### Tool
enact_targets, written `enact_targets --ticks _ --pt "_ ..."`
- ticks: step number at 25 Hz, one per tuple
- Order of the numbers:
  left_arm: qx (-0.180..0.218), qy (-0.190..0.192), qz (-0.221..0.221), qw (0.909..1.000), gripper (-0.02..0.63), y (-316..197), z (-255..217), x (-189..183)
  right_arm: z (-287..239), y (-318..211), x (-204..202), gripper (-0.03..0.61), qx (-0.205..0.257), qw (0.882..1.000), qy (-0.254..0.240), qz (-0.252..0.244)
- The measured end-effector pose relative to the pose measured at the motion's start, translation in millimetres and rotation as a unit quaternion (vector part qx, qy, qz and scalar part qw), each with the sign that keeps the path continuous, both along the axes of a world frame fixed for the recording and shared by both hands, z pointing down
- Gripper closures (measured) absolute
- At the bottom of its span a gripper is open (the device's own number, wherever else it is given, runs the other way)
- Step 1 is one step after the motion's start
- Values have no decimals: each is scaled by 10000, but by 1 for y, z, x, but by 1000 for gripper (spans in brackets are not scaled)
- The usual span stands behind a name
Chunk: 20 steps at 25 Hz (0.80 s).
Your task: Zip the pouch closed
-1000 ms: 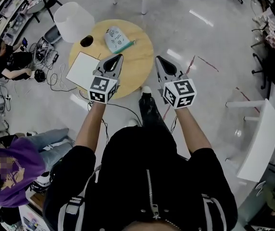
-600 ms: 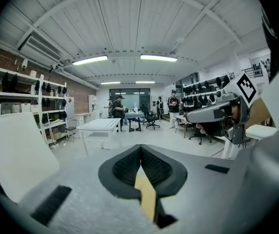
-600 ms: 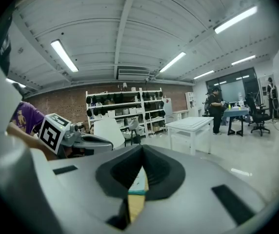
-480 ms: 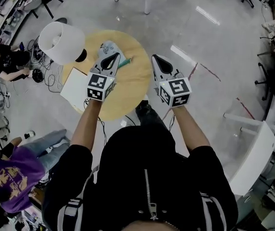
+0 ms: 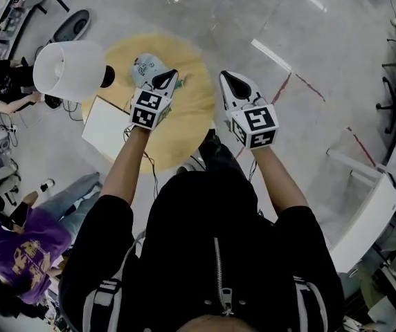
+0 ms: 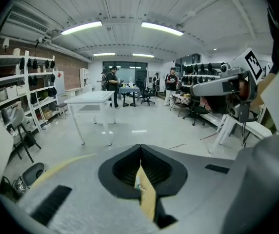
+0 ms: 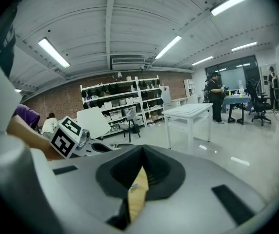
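In the head view the pale blue-green pouch lies flat on the far part of the round wooden table. My left gripper hovers over the table with its tips just right of the pouch and its jaws shut on nothing. Farther right, my right gripper is level with the table's right edge, also shut and empty. In the left gripper view the jaws meet in a closed seam, and the right gripper view shows its own pair the same way. Only a sliver of tabletop shows through each seam.
A white lamp shade stands over the table's left edge, above a white board. My dark shoe is by the table's near edge. People sit on the floor at the left. A white table stands further off.
Both grippers have moved forward and down over the table. The left one has come up beside the pouch. The jaws of both have stayed shut.
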State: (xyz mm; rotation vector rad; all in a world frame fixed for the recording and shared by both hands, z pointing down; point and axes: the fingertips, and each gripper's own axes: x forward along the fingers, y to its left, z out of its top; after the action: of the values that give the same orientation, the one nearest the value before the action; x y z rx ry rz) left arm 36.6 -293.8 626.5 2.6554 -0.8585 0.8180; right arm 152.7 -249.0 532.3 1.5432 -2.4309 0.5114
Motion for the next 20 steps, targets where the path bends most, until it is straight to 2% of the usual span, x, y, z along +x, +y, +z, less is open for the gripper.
enact_targets --ticks 2,6,10,16,20 --pt "-176 -126 60 9997 603 -2 16 5 9 -2 5 574 -94 10000 23 -18" --pt "-707 -457 235 9962 516 -8 55 15 23 -9 14 575 -241 9997 35 -34" --pt "-1408 -896 328 9854 422 -9 102 21 36 -12 27 575 -393 9992 18 -10" --pt "-1996 -1380 236 9698 424 -14 154 19 56 -12 39 575 -595 9982 -2 3" --pt "-2321 -1552 -20 9602 443 -15 174 9 67 -10 43 574 -707 9975 -19 13"
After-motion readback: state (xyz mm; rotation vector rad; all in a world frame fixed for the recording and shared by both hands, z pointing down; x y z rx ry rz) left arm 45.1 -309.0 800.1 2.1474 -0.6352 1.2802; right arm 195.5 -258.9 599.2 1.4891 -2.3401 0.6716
